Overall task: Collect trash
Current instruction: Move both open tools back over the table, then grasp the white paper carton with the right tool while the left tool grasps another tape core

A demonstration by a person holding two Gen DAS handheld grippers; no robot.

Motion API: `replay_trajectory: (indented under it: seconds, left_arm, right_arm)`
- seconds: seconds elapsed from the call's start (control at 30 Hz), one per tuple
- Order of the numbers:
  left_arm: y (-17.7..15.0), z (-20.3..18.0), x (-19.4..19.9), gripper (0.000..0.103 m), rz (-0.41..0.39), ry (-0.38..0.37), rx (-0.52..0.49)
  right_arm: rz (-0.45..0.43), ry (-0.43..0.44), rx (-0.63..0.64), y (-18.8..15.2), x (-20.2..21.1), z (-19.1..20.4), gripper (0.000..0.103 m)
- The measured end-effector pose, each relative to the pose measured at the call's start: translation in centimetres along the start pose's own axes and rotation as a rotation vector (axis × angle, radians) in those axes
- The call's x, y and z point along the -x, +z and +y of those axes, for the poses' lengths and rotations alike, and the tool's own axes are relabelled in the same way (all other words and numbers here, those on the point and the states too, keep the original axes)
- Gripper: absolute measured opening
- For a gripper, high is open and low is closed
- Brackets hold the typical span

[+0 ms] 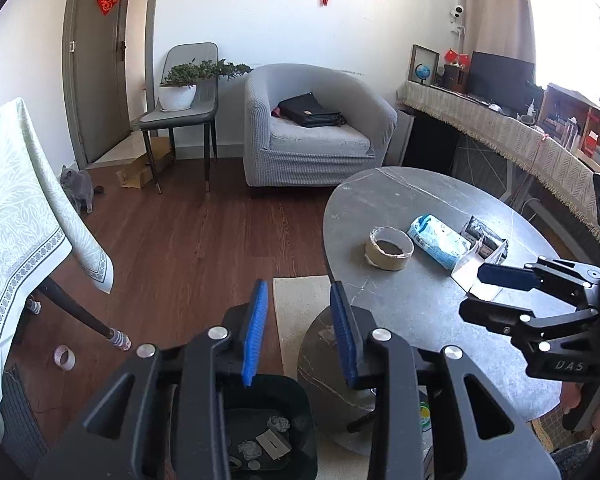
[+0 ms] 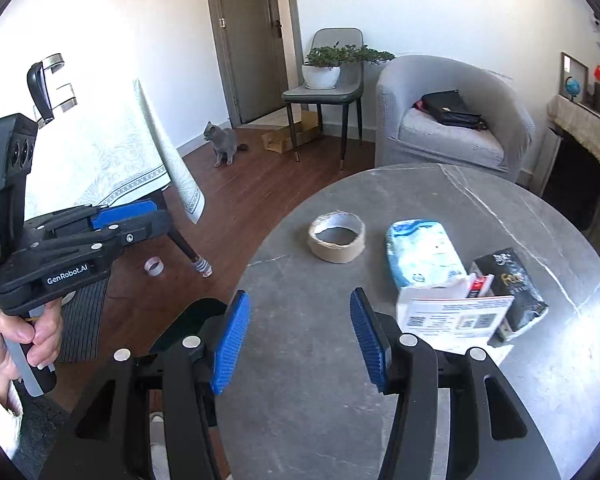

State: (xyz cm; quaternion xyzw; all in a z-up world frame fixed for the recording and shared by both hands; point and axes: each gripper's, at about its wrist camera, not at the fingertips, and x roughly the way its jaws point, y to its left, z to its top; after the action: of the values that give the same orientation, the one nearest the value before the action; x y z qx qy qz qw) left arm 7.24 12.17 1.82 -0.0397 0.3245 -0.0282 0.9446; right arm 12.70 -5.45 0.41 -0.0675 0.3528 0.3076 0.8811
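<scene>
A black trash bin with crumpled paper and scraps inside stands on the floor below my left gripper, which is open and empty above it. My right gripper is open and empty over the round grey table. On the table lie a tape roll, a blue-white tissue pack, a white printed card and a black packet. The card lies just right of my right fingers. The right gripper also shows in the left wrist view, near the card.
A table with a pale cloth stands at the left, with a small tape ring on the wooden floor under it. A grey cat sits near the door. A grey armchair holds a black bag. A beige rug lies by the bin.
</scene>
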Motion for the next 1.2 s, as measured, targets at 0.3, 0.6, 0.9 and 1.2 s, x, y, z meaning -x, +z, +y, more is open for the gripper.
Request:
replay_trajectory:
  seconds: [0.3,0.6,0.9,1.2]
  left_arm:
    - [1.2,-2.7,-2.6,0.049,-0.005,-0.065,-0.005]
    - [1.7,-4.8,-5.4,0.067,0.011,-0.088,-0.031]
    - [1.9,-5.7,-7.9,0.069,0.048,-0.117,-0.061]
    - [2.3,-5.9,-9.9,0.069,0.080,-0.143,-0.062]
  right_arm:
    - [-0.045,-0.081,-0.066,-0.8,1.9,-5.4,0.078]
    - [0.018,-0.079,-0.110,-1.5,0.6,-7.7,0.084]
    - [0.054,-0.045,-0.127,-1.4,-0.5,-9.2,0.086]
    - [0.105,-0.021,-0.087,-0.8,-2.6,-8.8,0.086]
